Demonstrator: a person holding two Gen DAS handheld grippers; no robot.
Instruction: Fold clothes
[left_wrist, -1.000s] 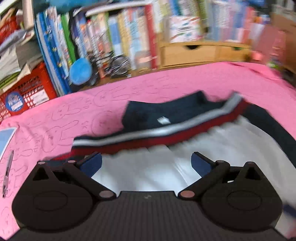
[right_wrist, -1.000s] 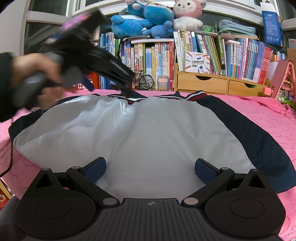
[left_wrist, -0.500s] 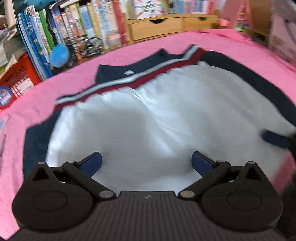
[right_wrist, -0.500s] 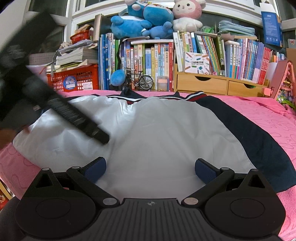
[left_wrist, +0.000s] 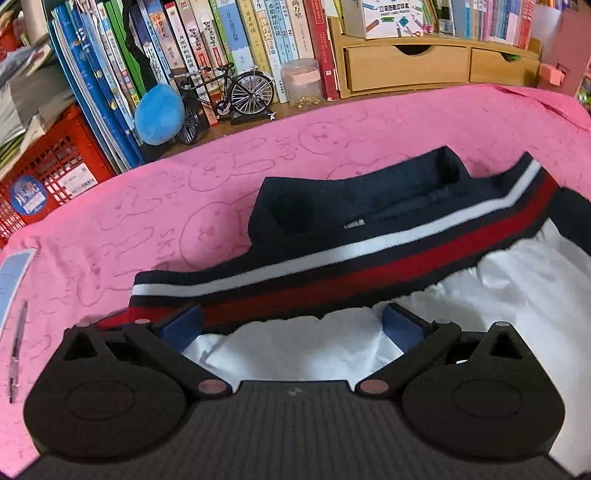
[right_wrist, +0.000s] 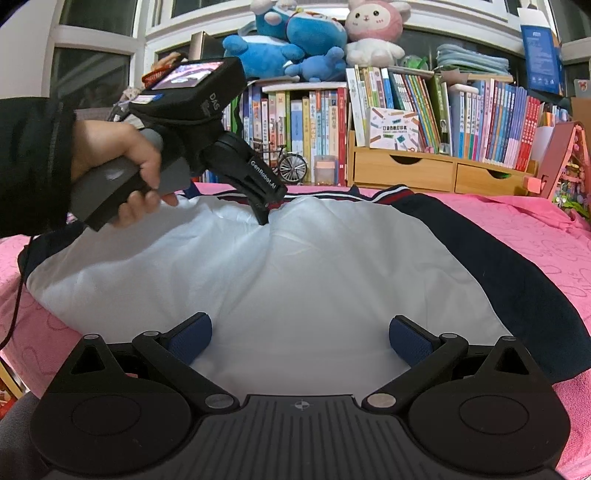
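A jacket lies spread on the pink cover, its white lining (right_wrist: 295, 273) facing up, with navy sleeves (right_wrist: 517, 273) and a navy, white and red striped hem band (left_wrist: 369, 266). My left gripper (left_wrist: 291, 328) is open, its blue pads just over the white lining by the striped band. It also shows in the right wrist view (right_wrist: 264, 218), held in a hand, fingertips down on the far part of the lining. My right gripper (right_wrist: 299, 338) is open and empty, low over the near edge of the lining.
The pink rabbit-print cover (left_wrist: 184, 192) spreads under the jacket. Behind stand bookshelves (right_wrist: 424, 110), a wooden drawer unit (right_wrist: 443, 173), a model bicycle (left_wrist: 236, 92), a red crate (left_wrist: 44, 173) and plush toys (right_wrist: 295, 40). A pen (left_wrist: 16, 350) lies at the left.
My left gripper swung out over the jacket's middle and has come back to the far striped band, fingertips now on the lining. My right gripper has stayed still.
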